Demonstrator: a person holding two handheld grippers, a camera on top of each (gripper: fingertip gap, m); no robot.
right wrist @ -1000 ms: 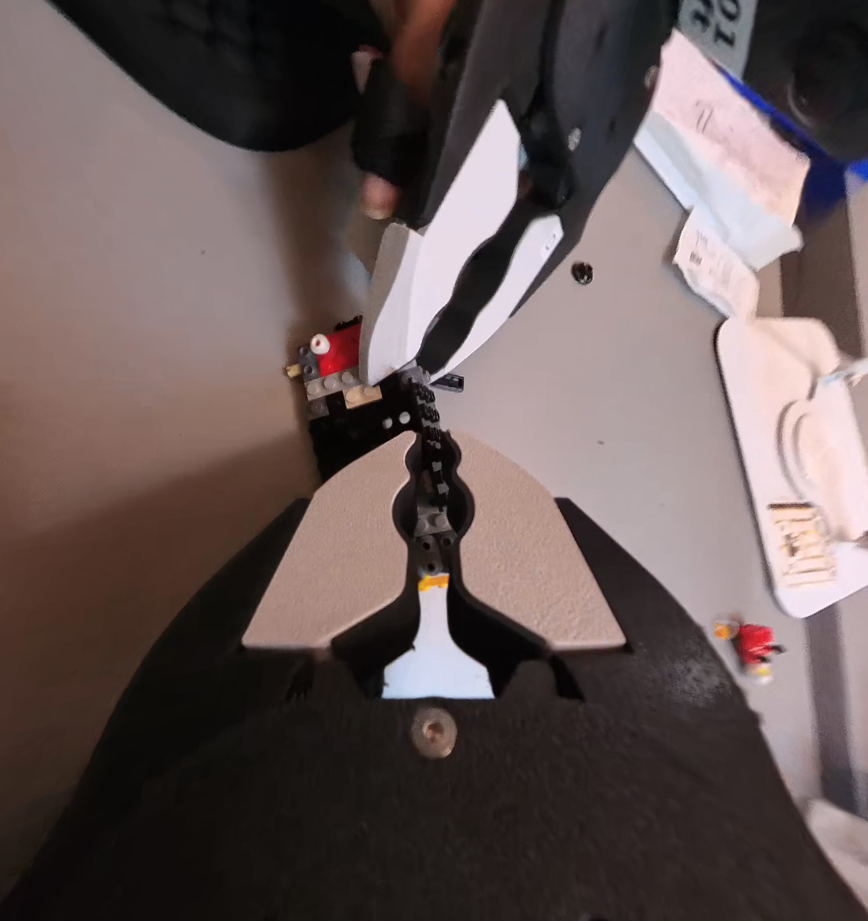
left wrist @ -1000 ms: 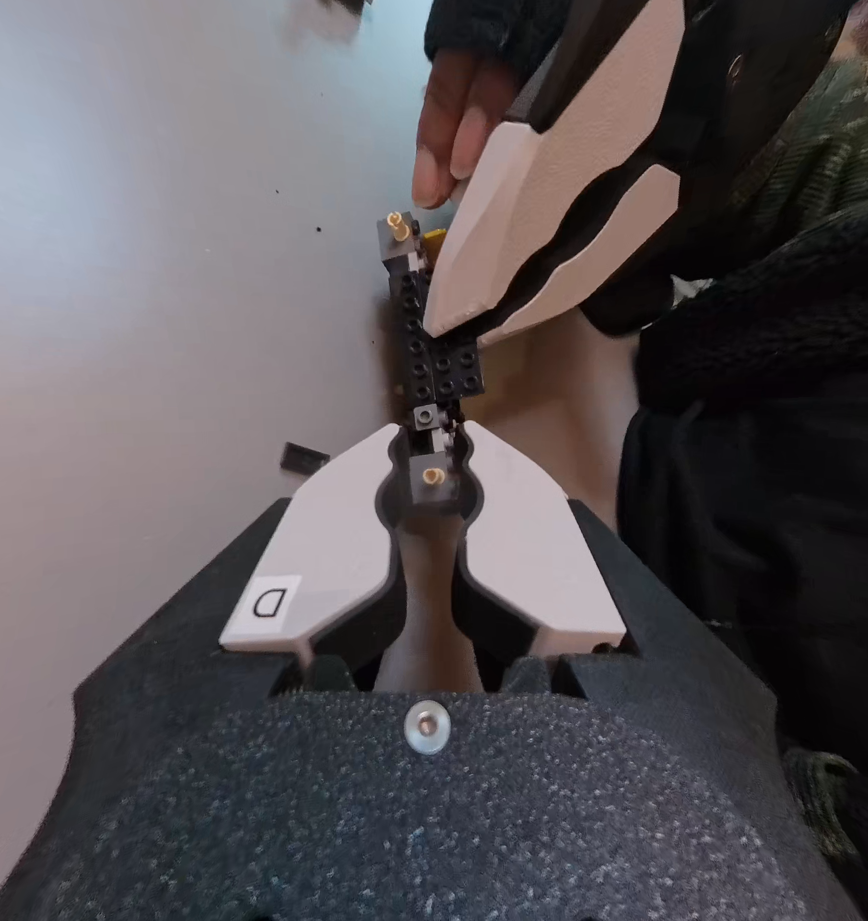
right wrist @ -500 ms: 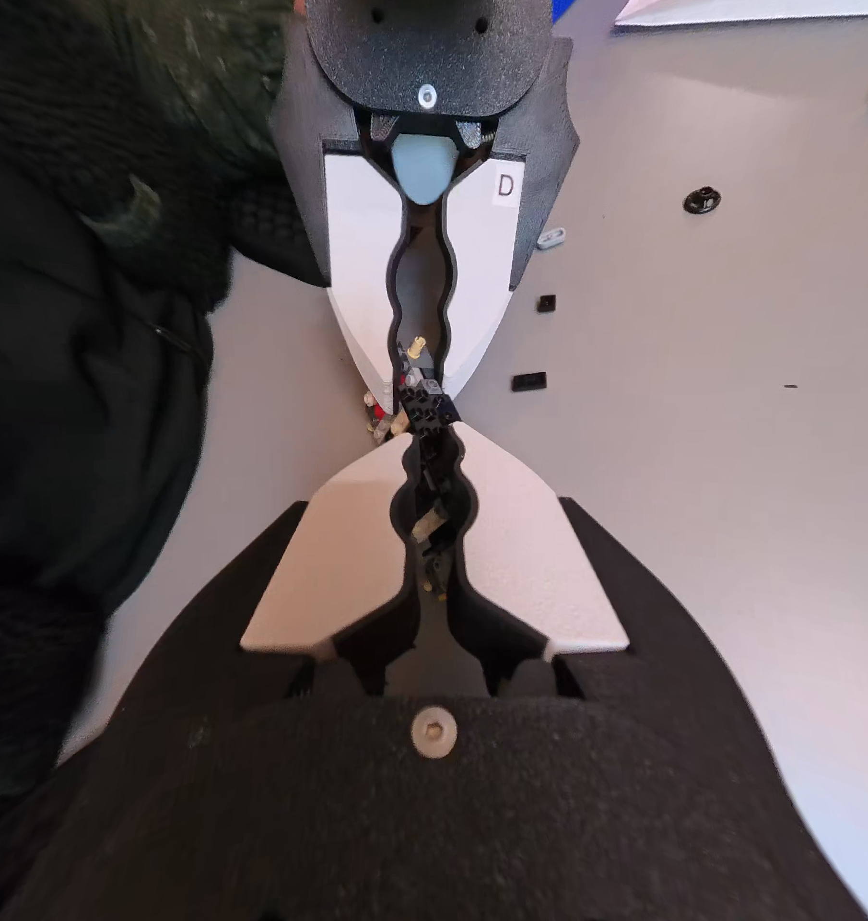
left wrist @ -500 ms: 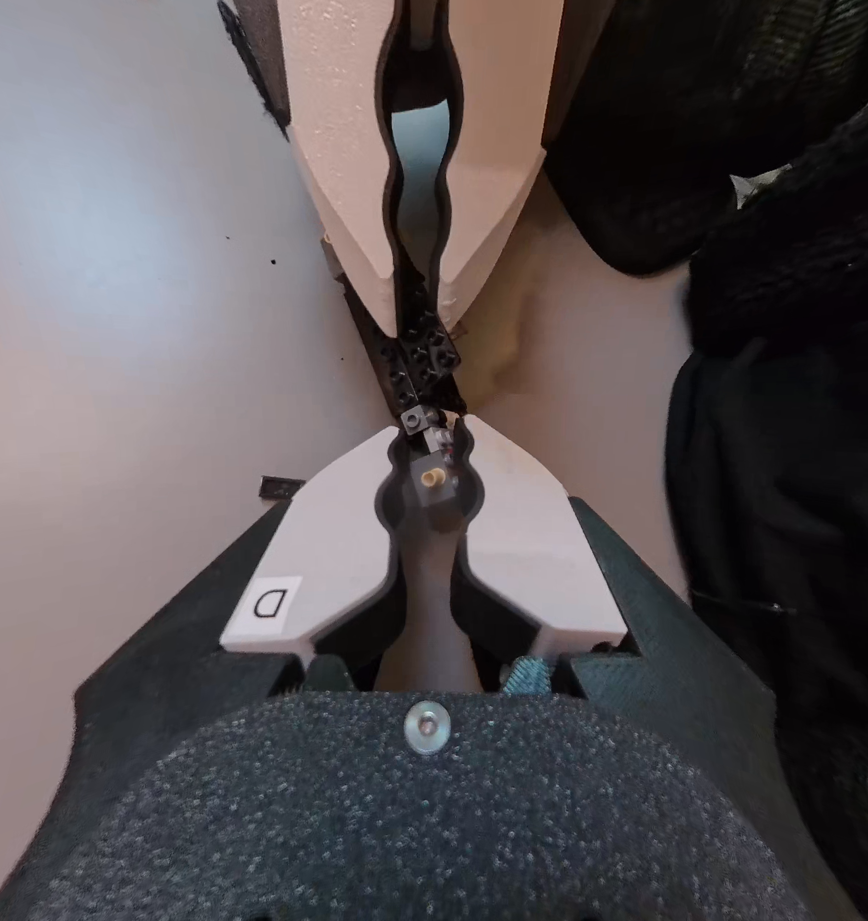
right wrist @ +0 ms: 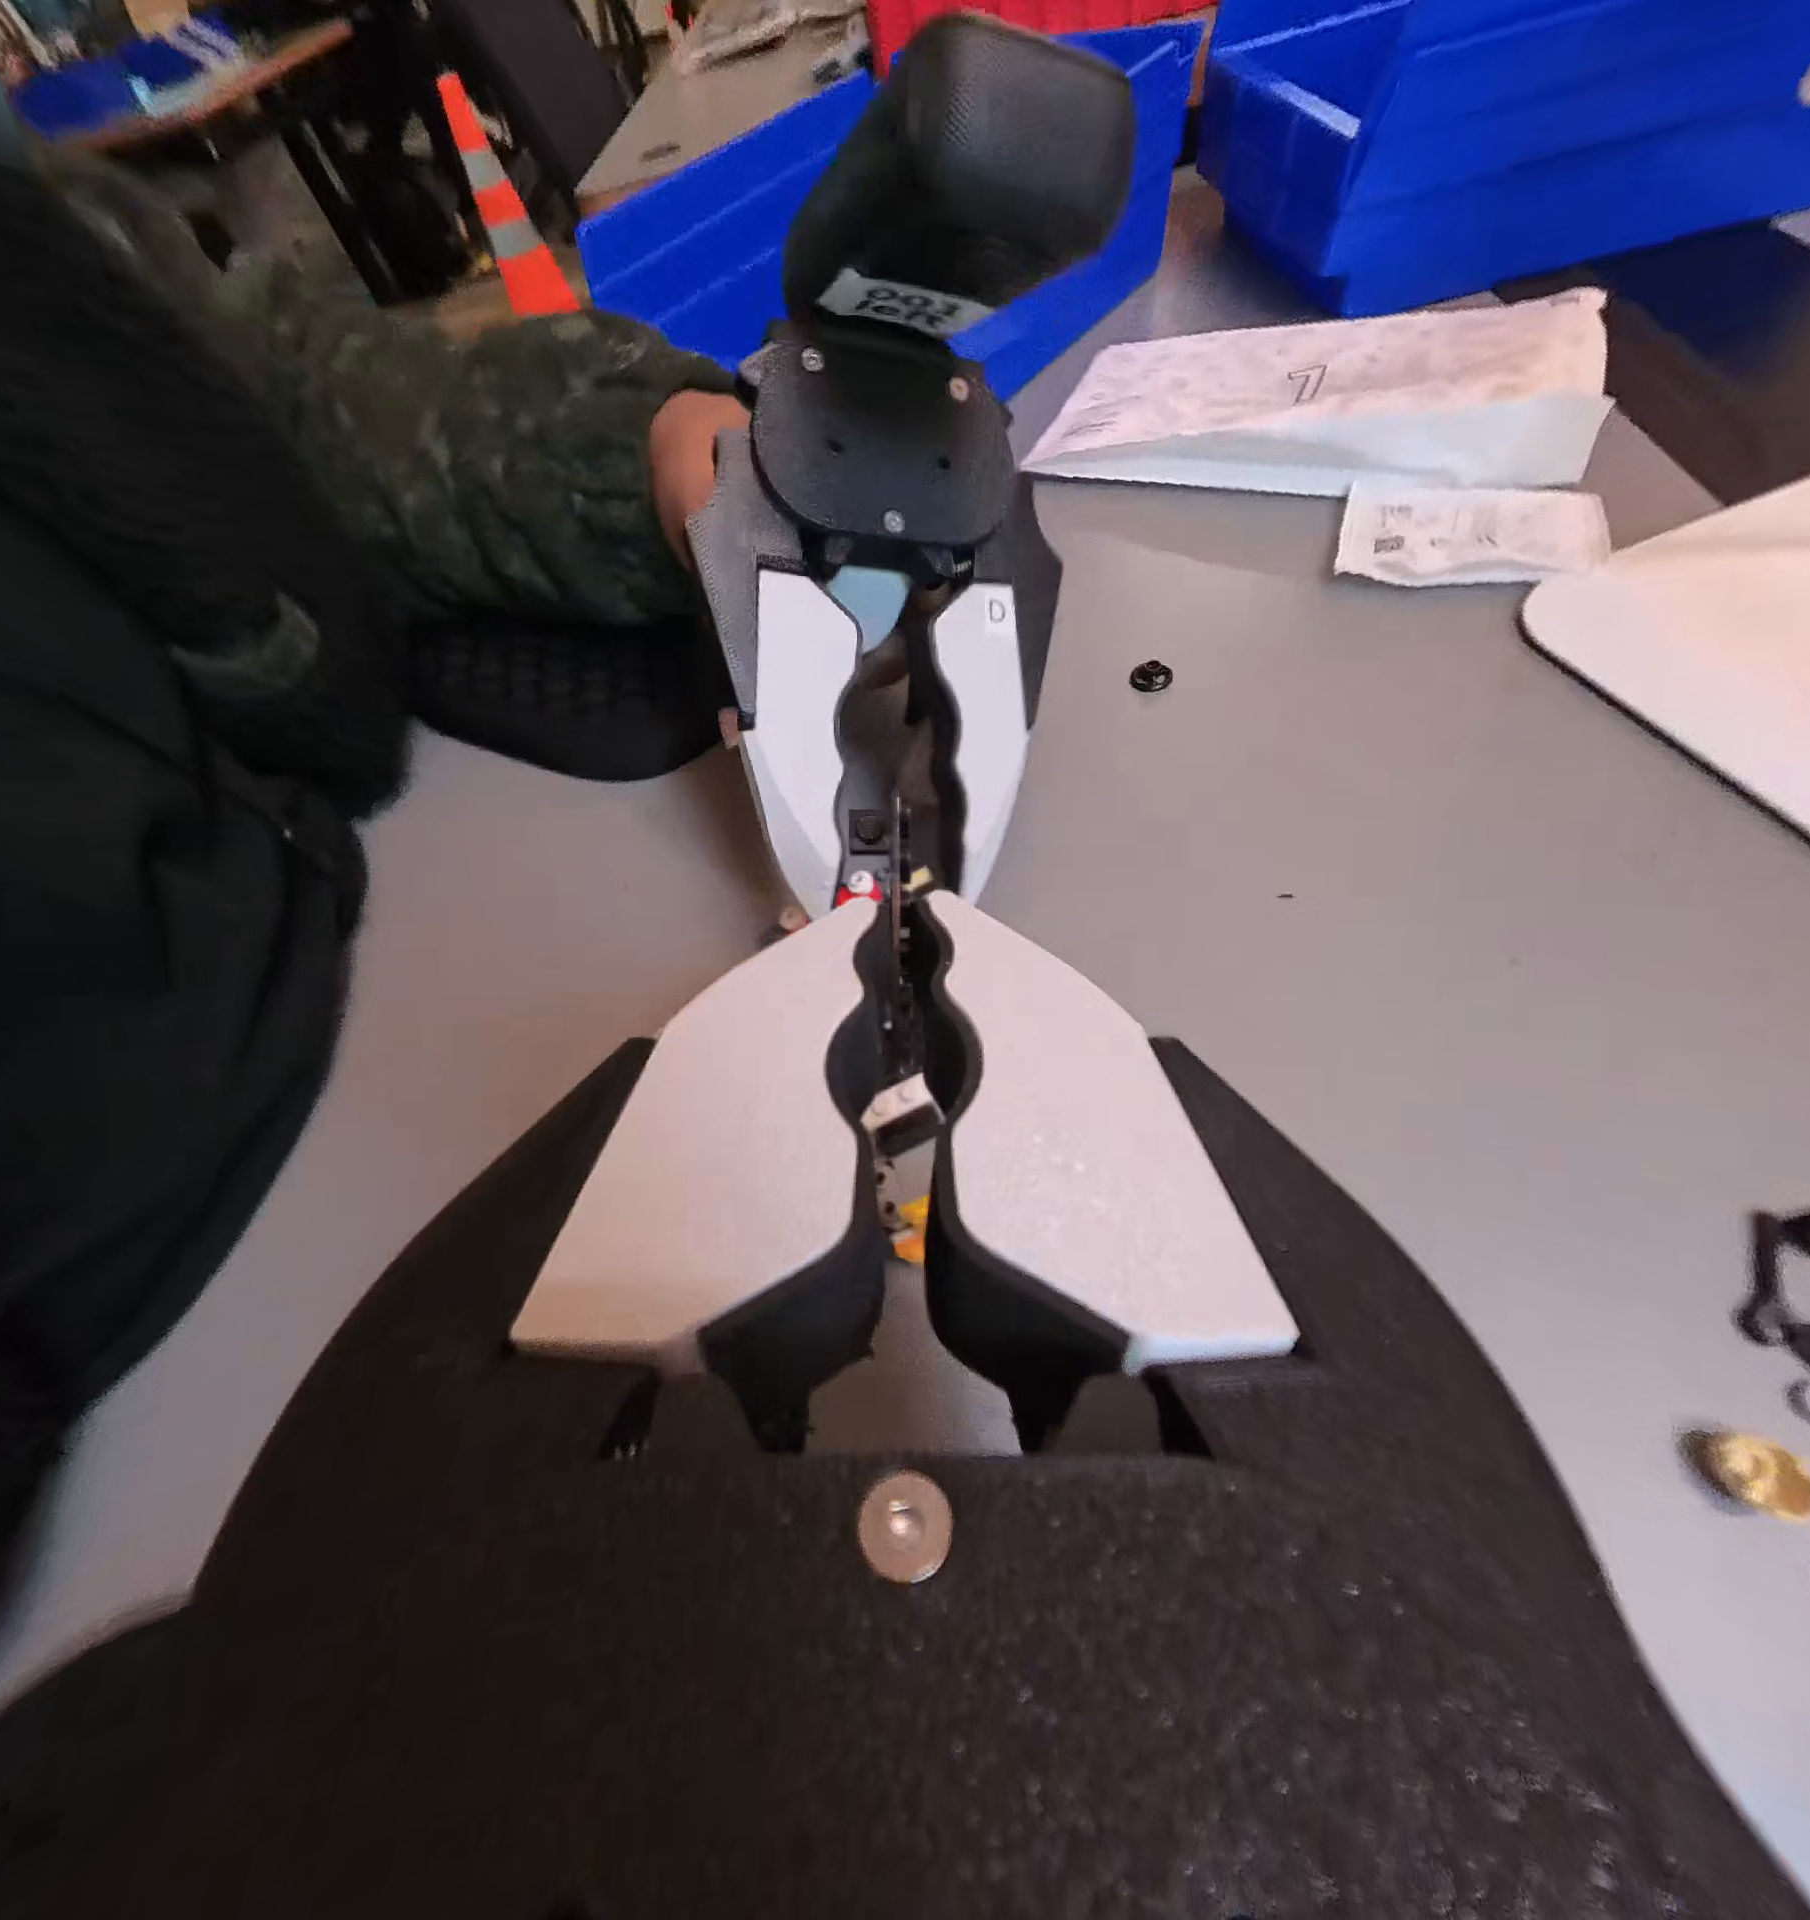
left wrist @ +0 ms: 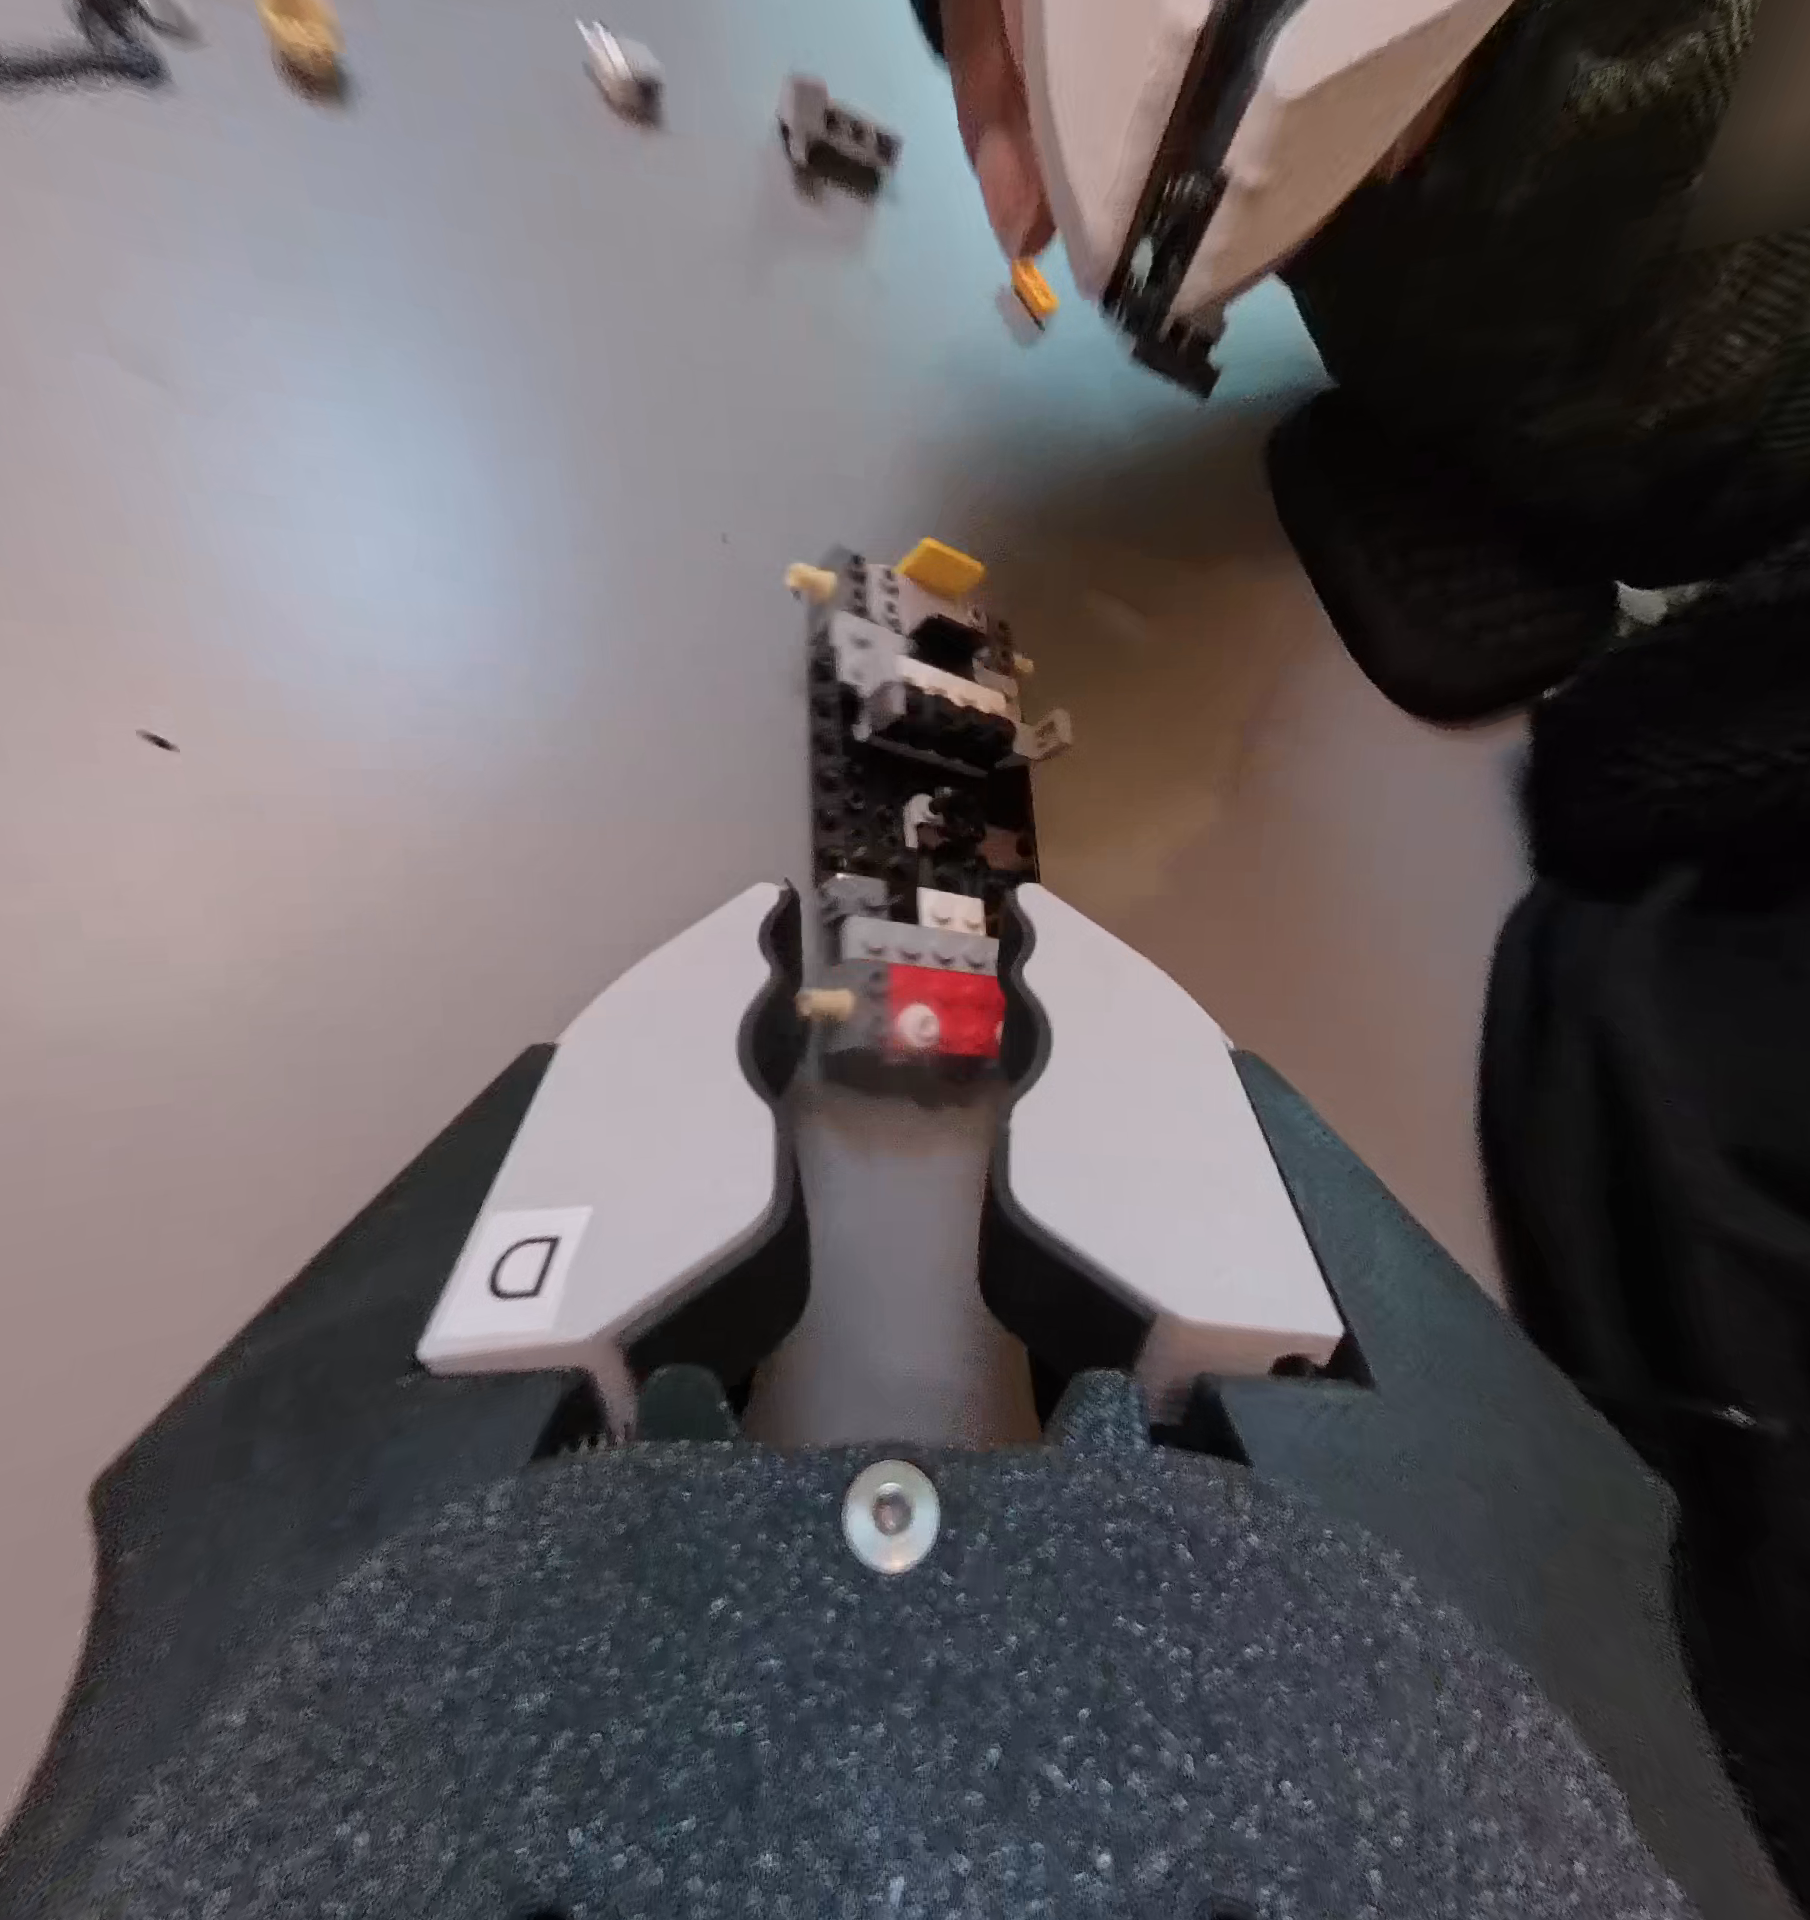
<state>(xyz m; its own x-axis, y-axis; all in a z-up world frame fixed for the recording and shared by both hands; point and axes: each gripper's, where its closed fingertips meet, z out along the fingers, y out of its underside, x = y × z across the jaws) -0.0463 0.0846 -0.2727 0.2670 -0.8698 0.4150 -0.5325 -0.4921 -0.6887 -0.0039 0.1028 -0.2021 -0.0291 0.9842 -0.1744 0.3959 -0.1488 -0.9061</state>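
Grey table (left wrist: 257,520) fills both views, with blue bins (right wrist: 1503,135) and papers (right wrist: 1348,405) at its far side and loose bricks (left wrist: 839,140) scattered well apart from the work. A brick model (left wrist: 922,810), mostly black with grey, white and yellow parts, points straight away from the left gripper (left wrist: 901,894), its near end lying between that gripper's fingers. Those fingers stand wide apart. One pad sits against the red brick (left wrist: 942,1013), but on the other side a gap shows, with a tan pin (left wrist: 826,1003) sticking into it, so the model looks bracketed and steadied, not clamped. The right gripper (right wrist: 899,904) faces the left one tip to tip, its jaws almost closed on a thin black plate (right wrist: 896,977) taken edge-on, with both pads pressing its flat faces. That is probably the firmest way to pinch so slim a part. Small white and yellow pieces sit deeper in its jaw hollow. Whether the plate is joined to the model is unclear. A person's sleeve (right wrist: 465,457) rests on the table behind the left gripper.
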